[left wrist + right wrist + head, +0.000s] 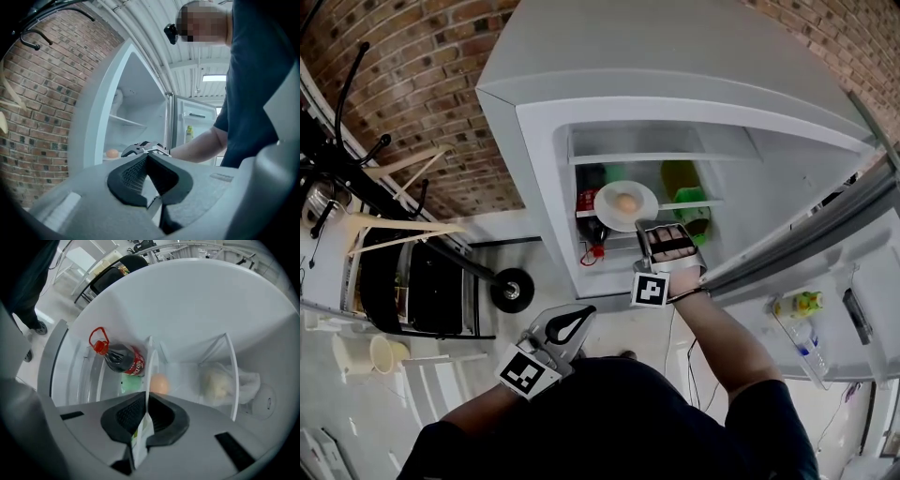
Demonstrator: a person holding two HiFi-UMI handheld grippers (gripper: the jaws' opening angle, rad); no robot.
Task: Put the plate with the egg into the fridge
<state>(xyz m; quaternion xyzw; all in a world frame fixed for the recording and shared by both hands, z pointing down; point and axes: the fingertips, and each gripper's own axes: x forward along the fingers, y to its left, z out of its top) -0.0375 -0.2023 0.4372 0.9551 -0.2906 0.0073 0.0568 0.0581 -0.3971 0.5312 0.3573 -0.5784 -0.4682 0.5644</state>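
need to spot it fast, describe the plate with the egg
In the open white fridge, level with the middle shelf, the right gripper pinches a round white plate by its rim. Unlike the red-capped bottle beside it, it carries one brown egg.

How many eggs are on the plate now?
1. The egg sits near the middle of the plate, which the right gripper holds by its rim at the open fridge. No other egg shows on it.
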